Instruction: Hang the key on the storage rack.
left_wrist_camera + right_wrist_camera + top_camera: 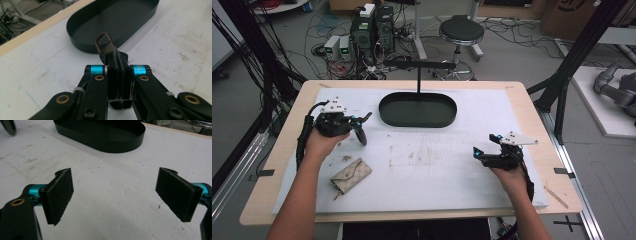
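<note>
My left gripper (pixel 357 123) hovers over the left part of the white mat, shut on a small black strap-like item with a metal clip (pixel 361 135). In the left gripper view my left gripper (pixel 118 72) pinches that item, and its metal clip (pixel 103 42) sticks out toward the black oval tray (pixel 82 45). The tray (pixel 387 117) lies at the back middle of the mat. My right gripper (pixel 486 145) rests at the right, open and holding nothing. In the right gripper view the pads (pixel 61 195) of my right gripper (pixel 115 195) stand wide apart over bare mat.
A worn beige pouch (pixel 350 175) lies on the mat near the left forearm. A thin black T-shaped stand (pixel 419 65) rises behind the tray. The white mat (pixel 427 170) covers a wooden table (pixel 532 115). Cables, computers and a stool sit on the floor beyond.
</note>
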A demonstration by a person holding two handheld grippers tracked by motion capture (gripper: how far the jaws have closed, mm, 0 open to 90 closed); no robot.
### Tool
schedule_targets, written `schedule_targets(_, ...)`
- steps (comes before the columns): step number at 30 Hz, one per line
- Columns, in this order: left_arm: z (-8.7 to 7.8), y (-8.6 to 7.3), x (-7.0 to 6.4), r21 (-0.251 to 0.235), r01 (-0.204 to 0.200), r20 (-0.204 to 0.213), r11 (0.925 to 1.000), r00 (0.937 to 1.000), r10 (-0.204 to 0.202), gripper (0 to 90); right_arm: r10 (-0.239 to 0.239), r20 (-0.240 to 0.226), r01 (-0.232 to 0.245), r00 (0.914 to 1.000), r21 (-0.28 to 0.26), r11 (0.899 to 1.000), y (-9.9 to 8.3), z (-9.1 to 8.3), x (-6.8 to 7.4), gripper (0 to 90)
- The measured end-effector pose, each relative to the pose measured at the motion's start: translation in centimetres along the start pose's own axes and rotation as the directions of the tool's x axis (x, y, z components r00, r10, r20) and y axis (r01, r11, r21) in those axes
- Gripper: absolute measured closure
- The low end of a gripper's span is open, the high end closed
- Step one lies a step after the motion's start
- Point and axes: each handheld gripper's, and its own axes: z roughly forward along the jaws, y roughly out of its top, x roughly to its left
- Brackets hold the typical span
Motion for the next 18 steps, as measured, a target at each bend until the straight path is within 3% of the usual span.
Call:
schedule_targets(12,2.1,7.4,-0.3,-0.044,-0.069,0.031,0.9966,0.9970,0.070,87.6,0.005,-0.003,-0.005,1.0000,0.000,1.000,0.0,0.1,-0.2,15.2)
schedule_targets(18,3.5,10.6,-0.2,-0.057,-0.082,0.034,0.9950,0.9959,0.084,87.5,0.011,-0.004,-0.011,0.9999,-0.003,1.000,0.0,0.1,-0.2,15.2)
